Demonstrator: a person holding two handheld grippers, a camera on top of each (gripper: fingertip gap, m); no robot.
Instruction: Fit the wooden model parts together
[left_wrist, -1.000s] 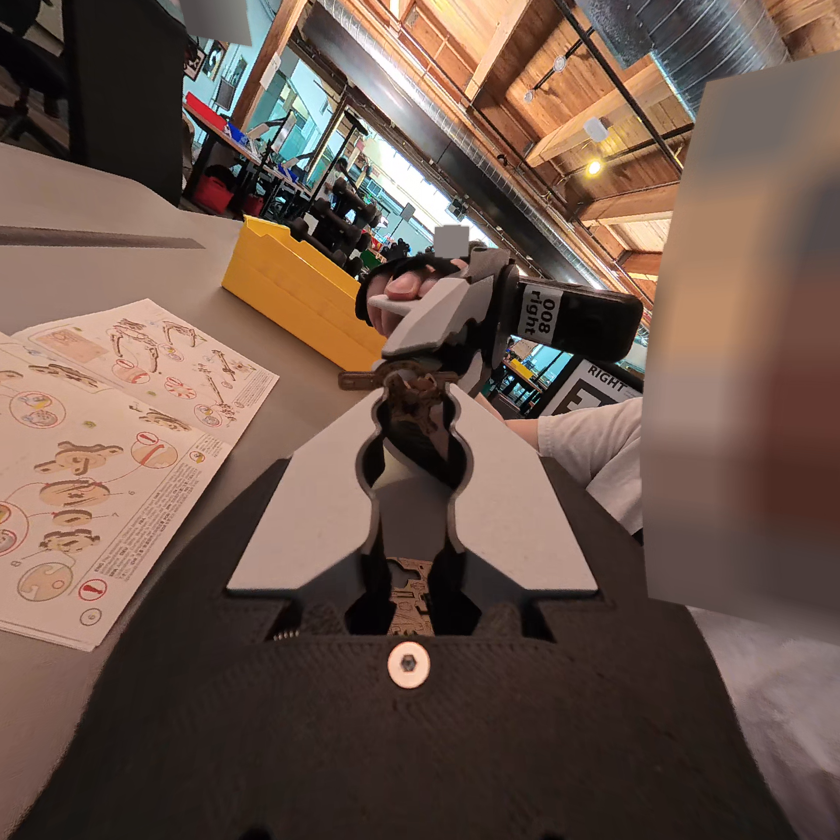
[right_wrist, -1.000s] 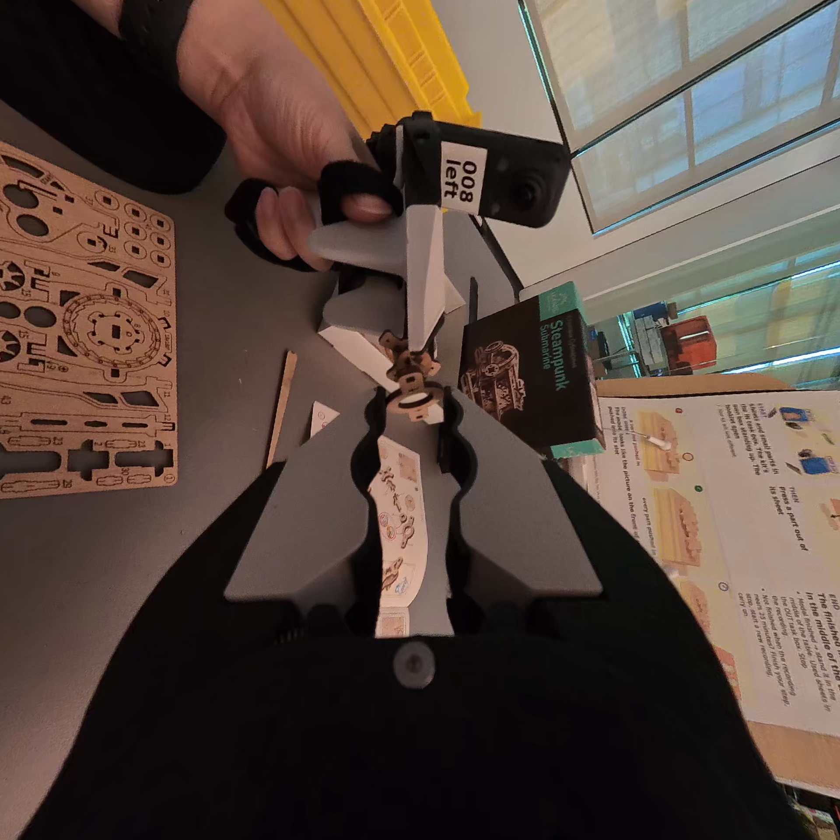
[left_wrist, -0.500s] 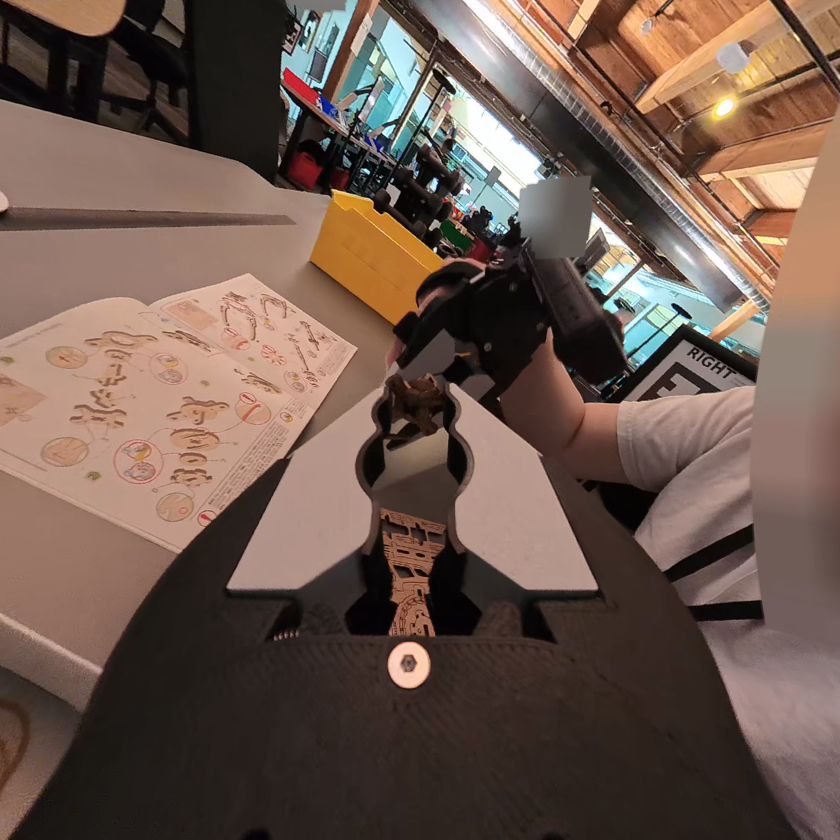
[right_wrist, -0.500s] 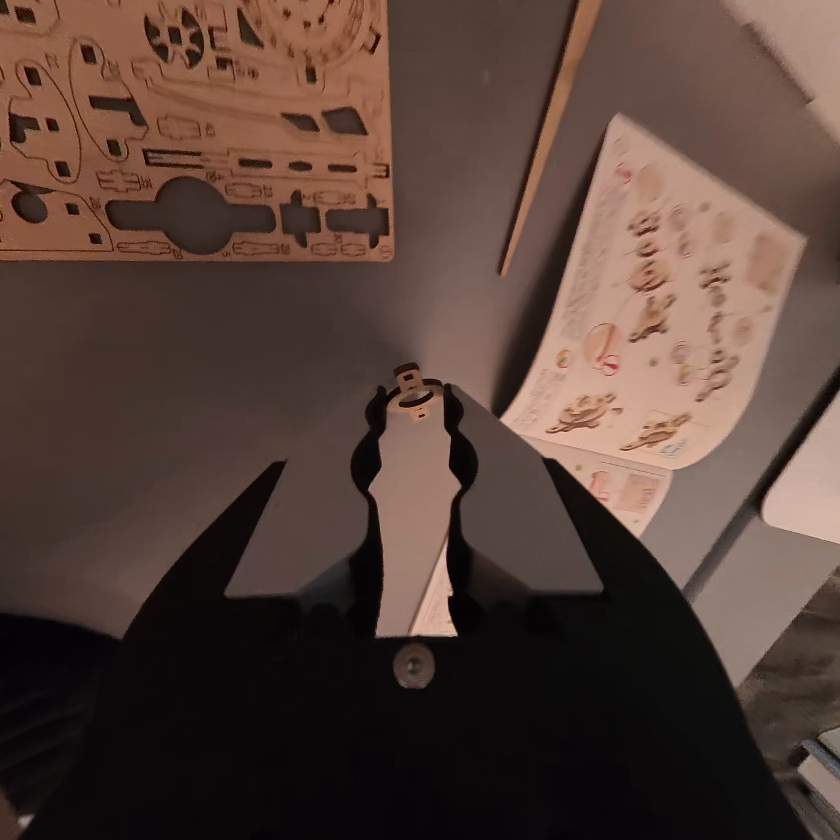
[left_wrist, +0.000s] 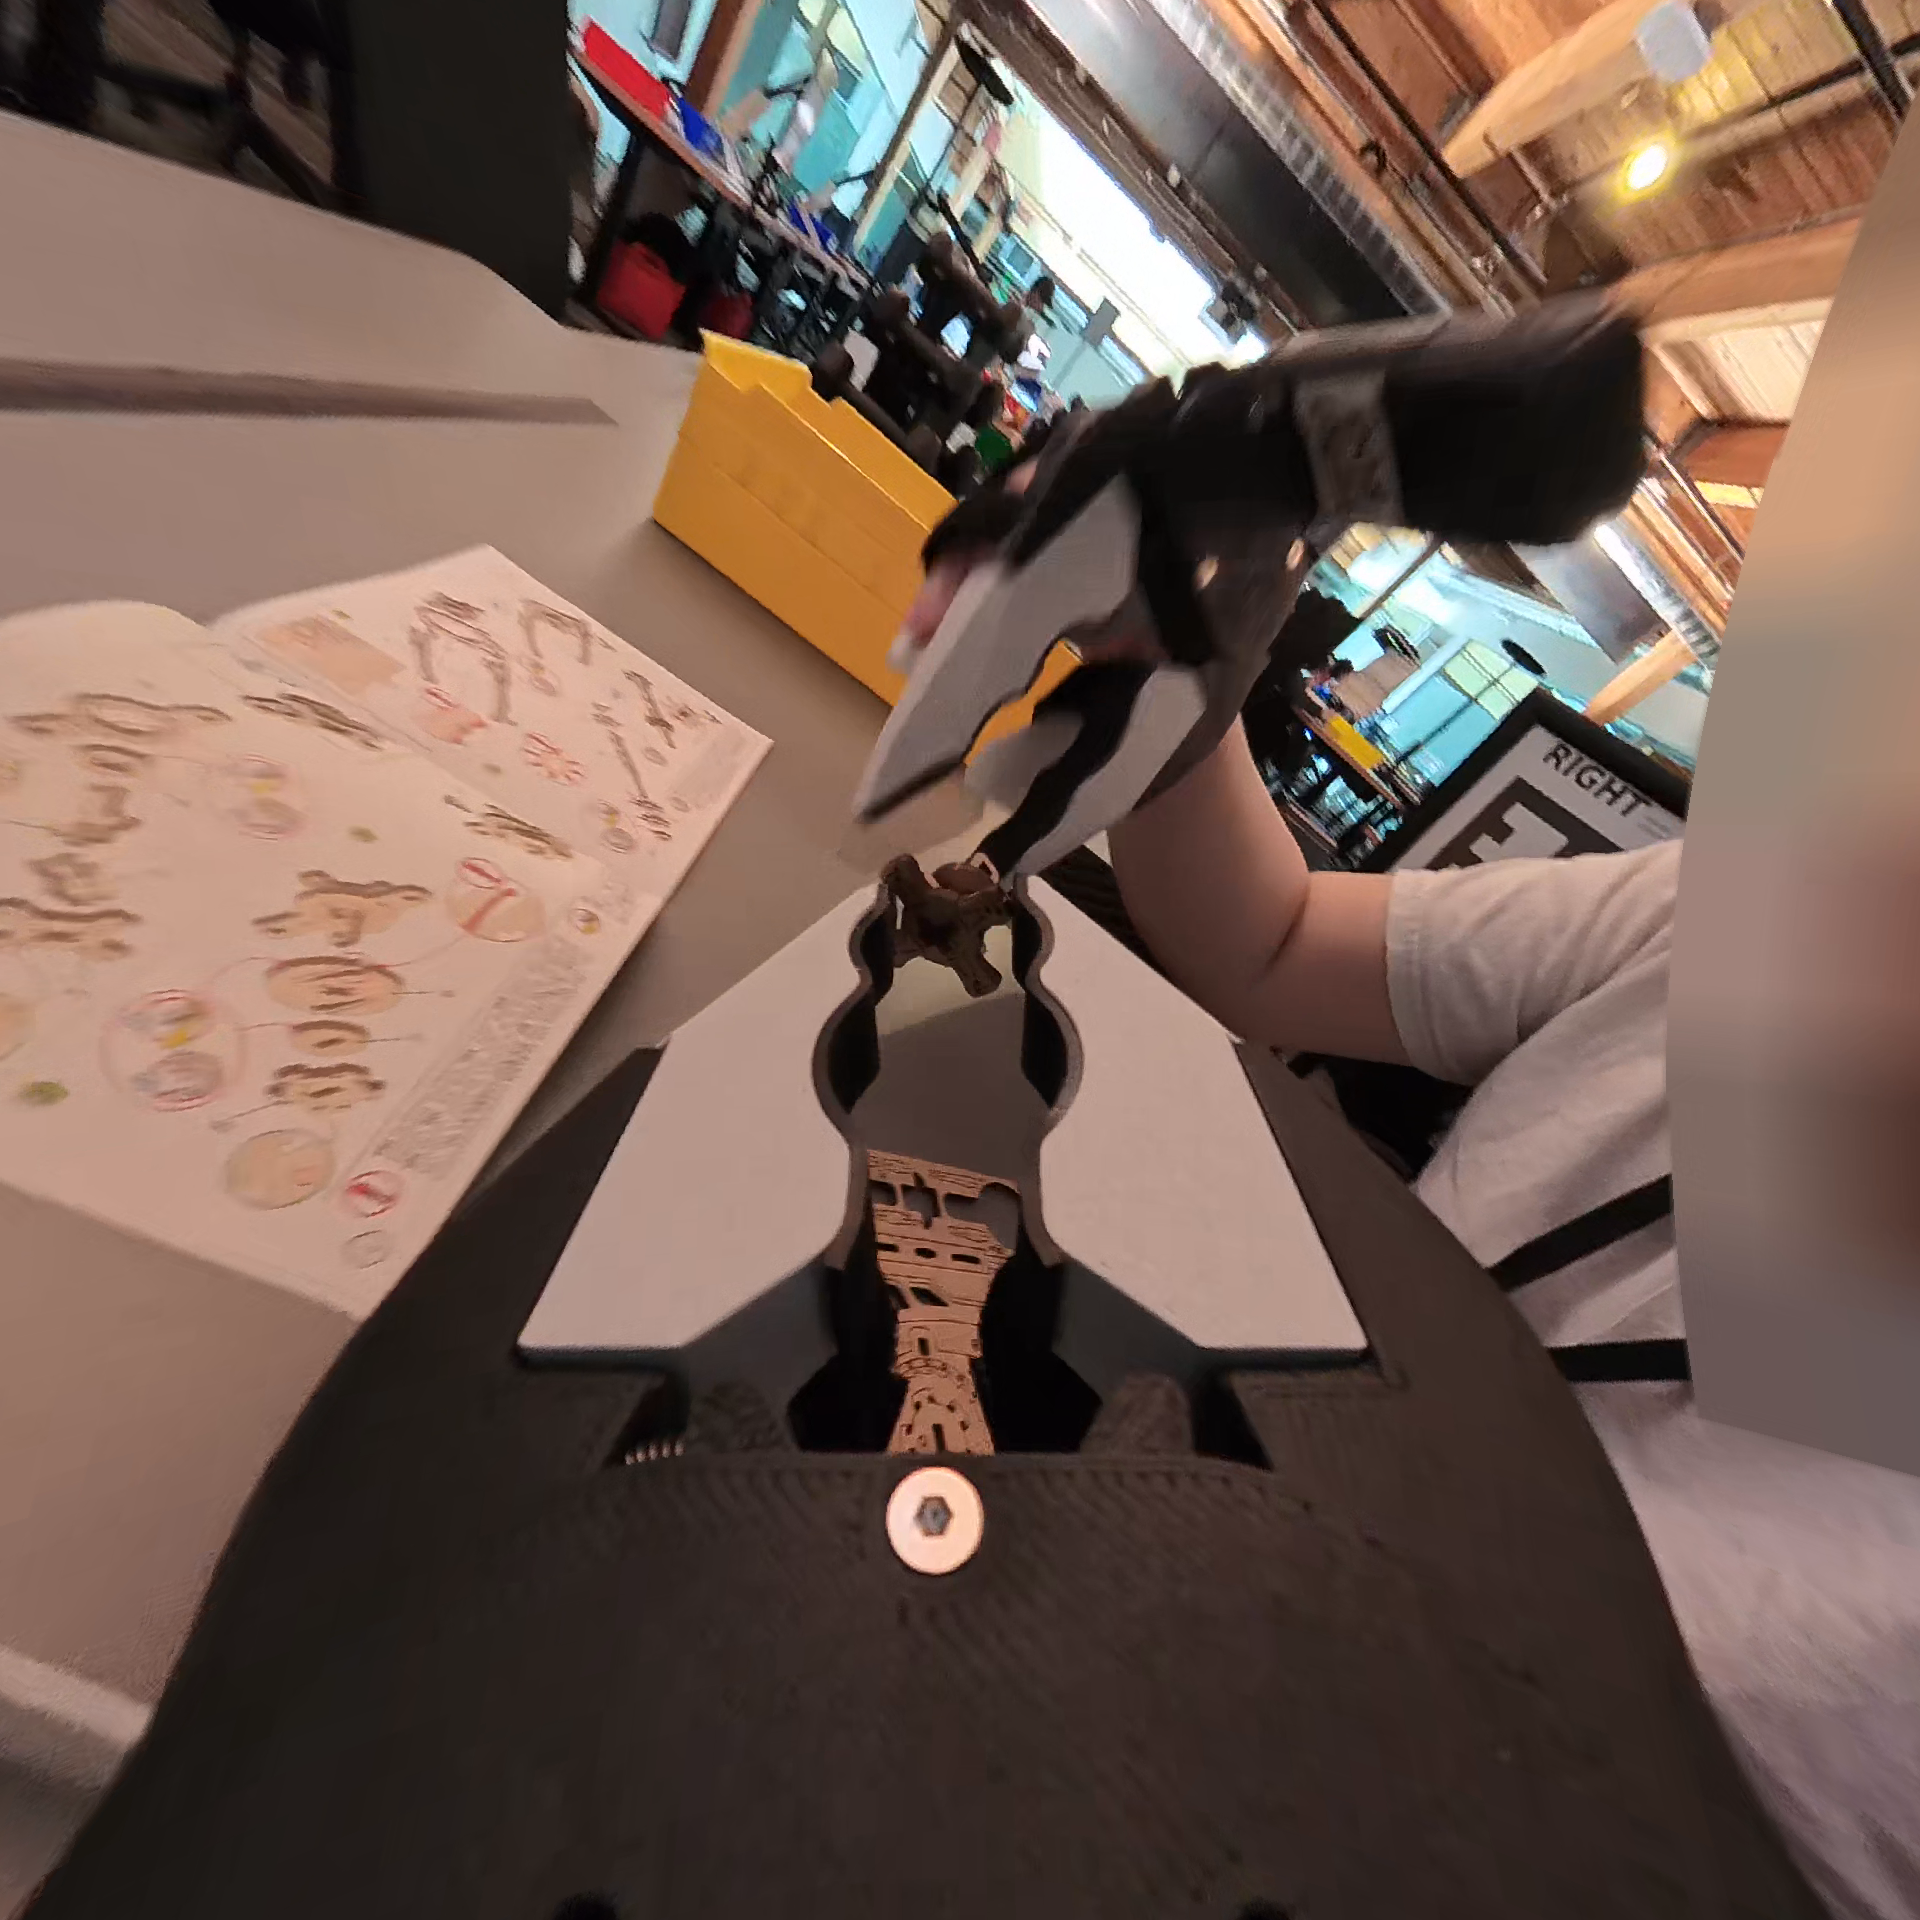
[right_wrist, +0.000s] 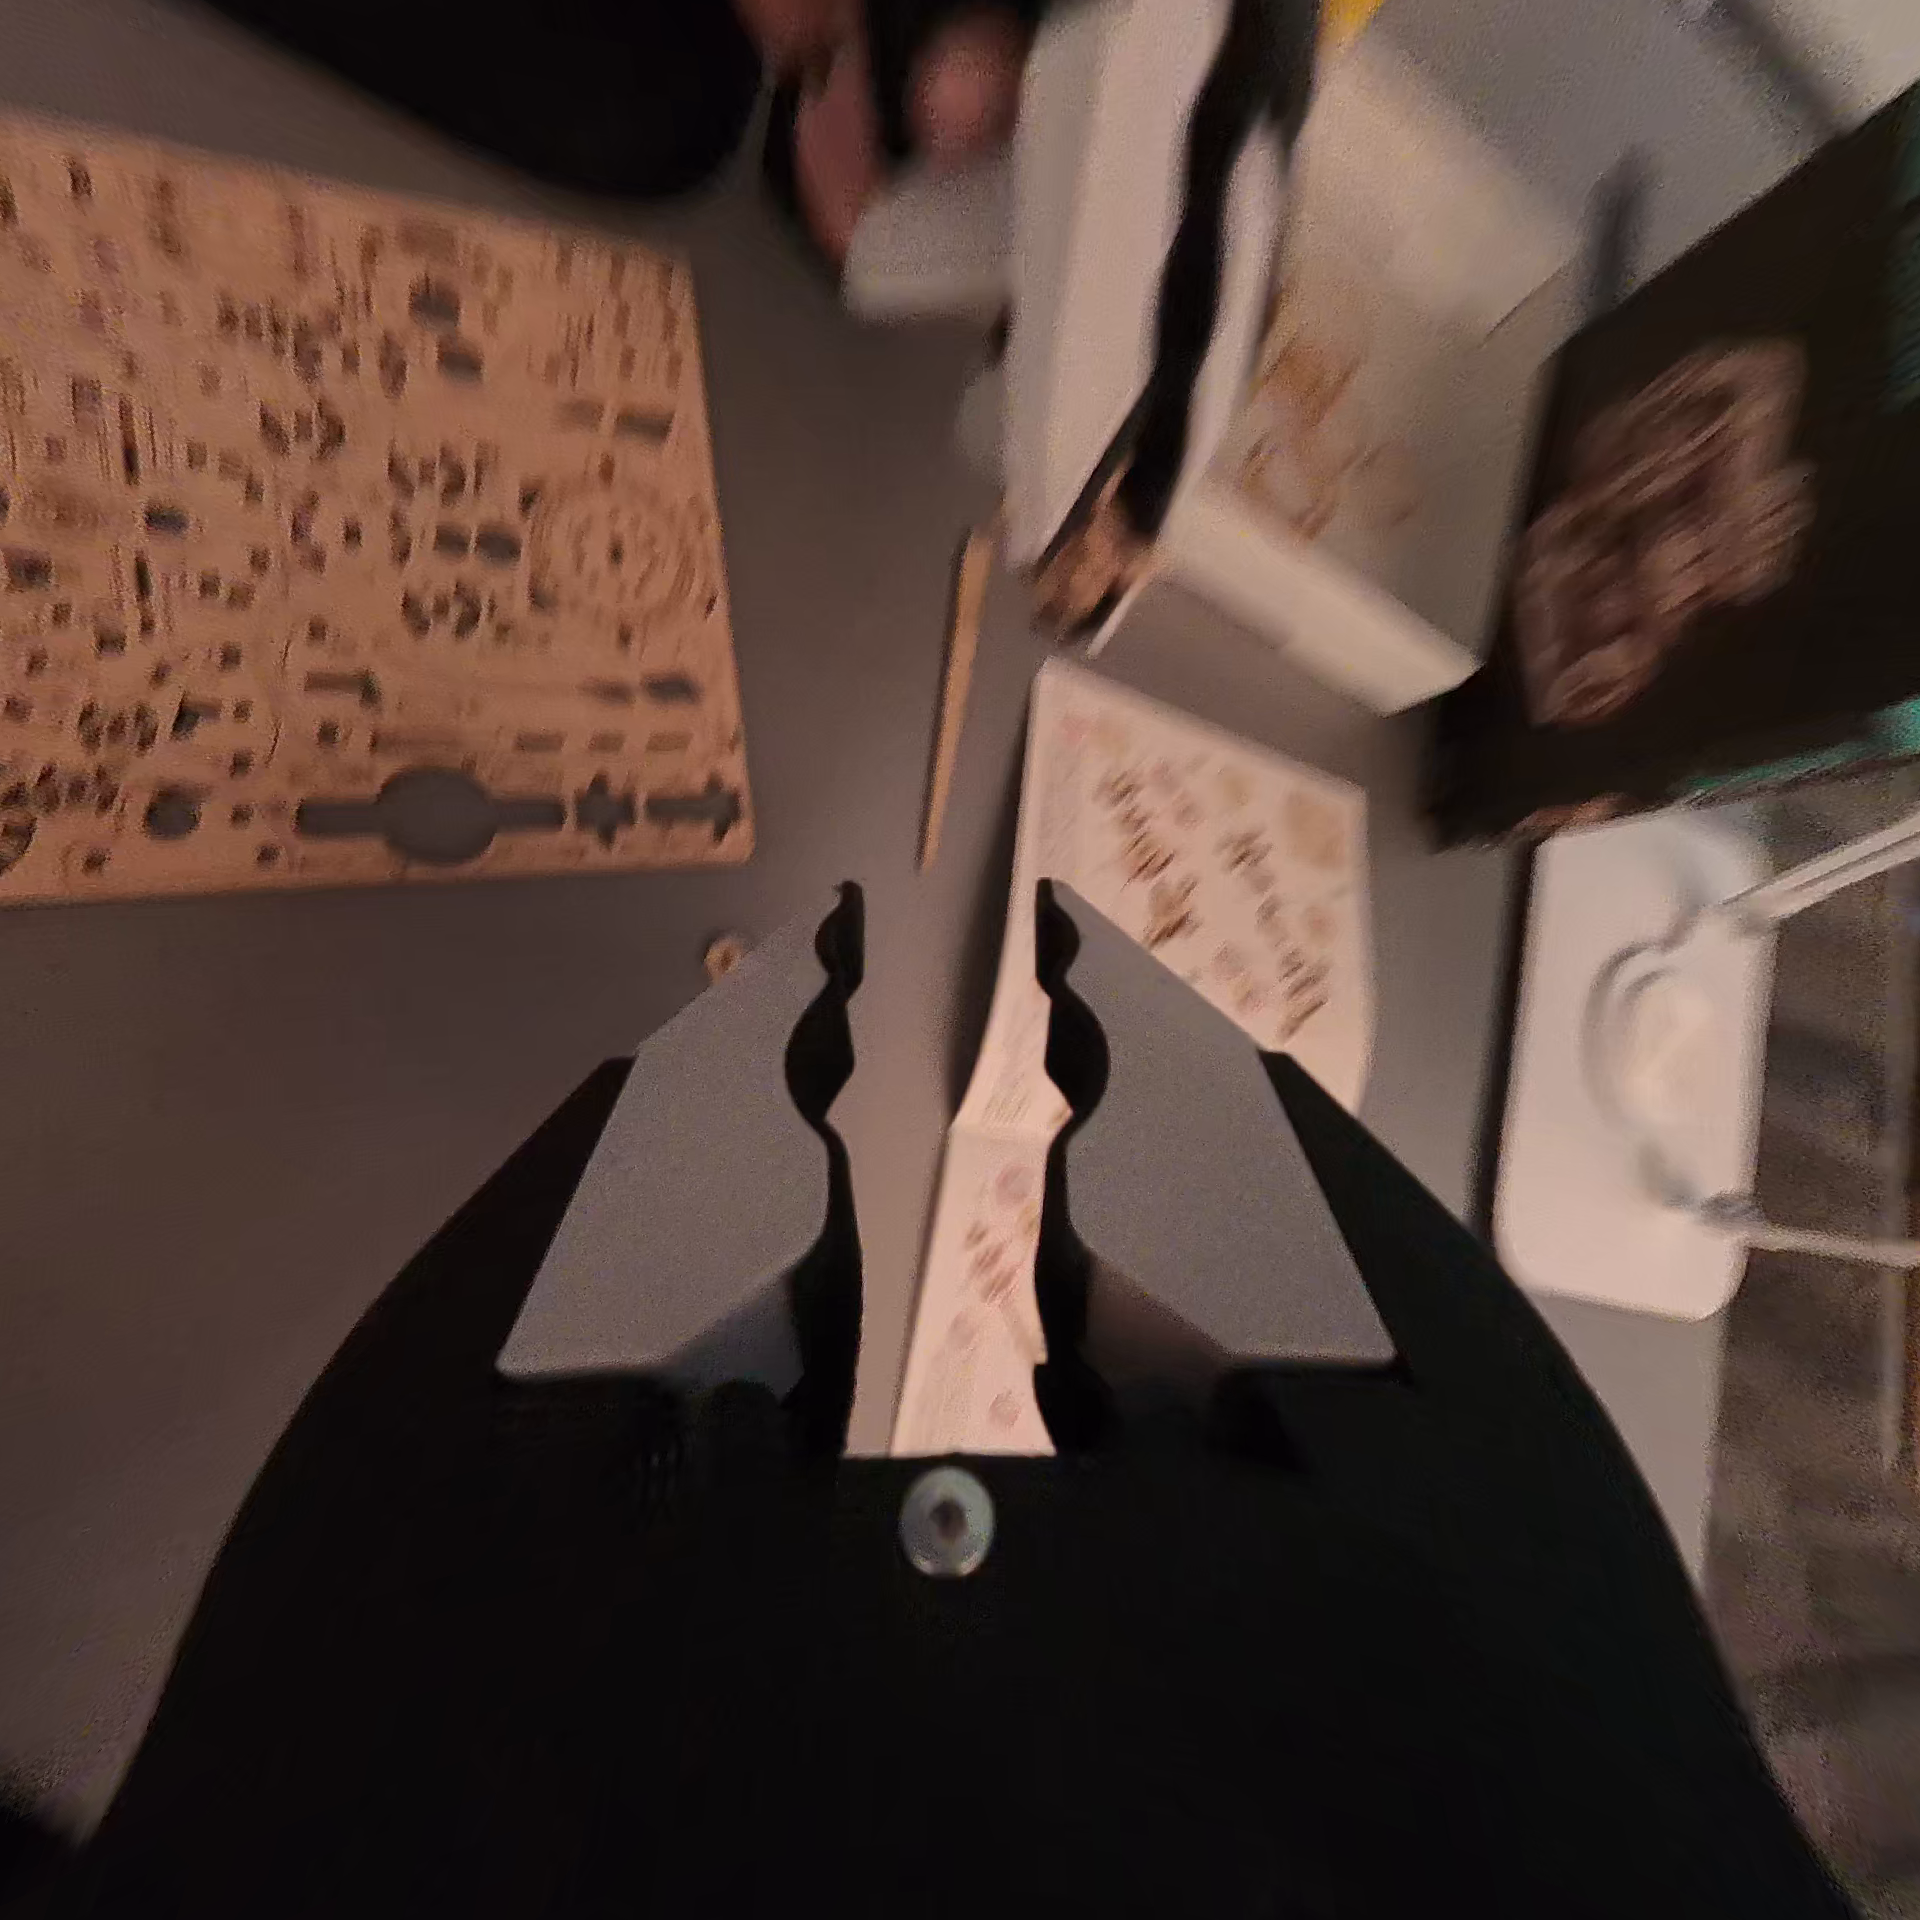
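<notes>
**Wooden model assembly: one sub-assembly held, the other gripper empty**

The left gripper (left_wrist: 948, 914) is clamped narrow on a small dark wooden sub-assembly (left_wrist: 940, 928), pinched at the fingertips above the worktop (left_wrist: 312, 457). The right gripper (right_wrist: 948, 914) stands with its jaws parted and nothing between them — a bare gap over the grey surface. A tiny wooden ring (right_wrist: 724, 951) lies on the worktop just beside its left fingertip. Progress, as a judgement: several parts already appear joined in the held cluster, yet the perforated wooden parts sheet (right_wrist: 343, 520) keeps many pieces, so most of the build seems to remain.

View differences — the left wrist view alone shows the yellow bin (left_wrist: 800, 520) and the open instruction booklet (left_wrist: 343, 862) clearly; the right wrist view, though blurred, alone shows the parts sheet's extent, a thin wooden stick (right_wrist: 956, 696), the dark kit box (right_wrist: 1683, 540) and the loose ring.
</notes>
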